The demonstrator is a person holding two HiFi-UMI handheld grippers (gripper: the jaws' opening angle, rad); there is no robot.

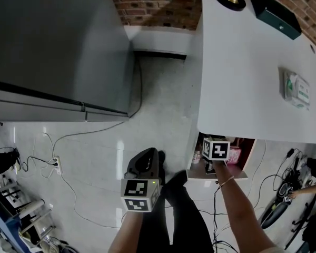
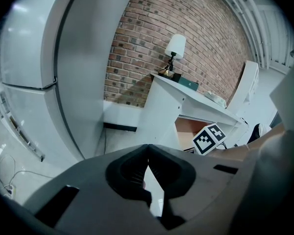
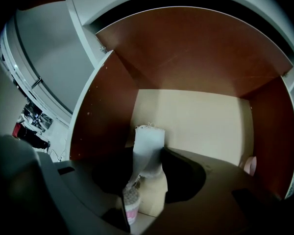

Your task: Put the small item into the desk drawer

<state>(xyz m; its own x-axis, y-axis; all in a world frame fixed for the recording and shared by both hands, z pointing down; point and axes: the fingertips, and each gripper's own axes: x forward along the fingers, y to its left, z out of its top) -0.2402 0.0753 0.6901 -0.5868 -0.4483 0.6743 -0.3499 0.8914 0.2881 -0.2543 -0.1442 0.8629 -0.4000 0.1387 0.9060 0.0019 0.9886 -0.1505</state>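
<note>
right fingers (image 3: 182, 174) opening, small packet (image 3: 148, 148) between

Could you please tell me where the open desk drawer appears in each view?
Head view: drawer lower right of centre, under the desk near edge.
Left gripper view: brown opening right of centre, beneath the desktop.
Right gripper view: fills the frame, brown walls.
Shared landmark: the white desk.

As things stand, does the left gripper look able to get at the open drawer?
Probably not directly: the right gripper, its jaws opening around a small white packet, and that forearm fill the drawer front, while the left gripper hangs shut off to the side.
</note>
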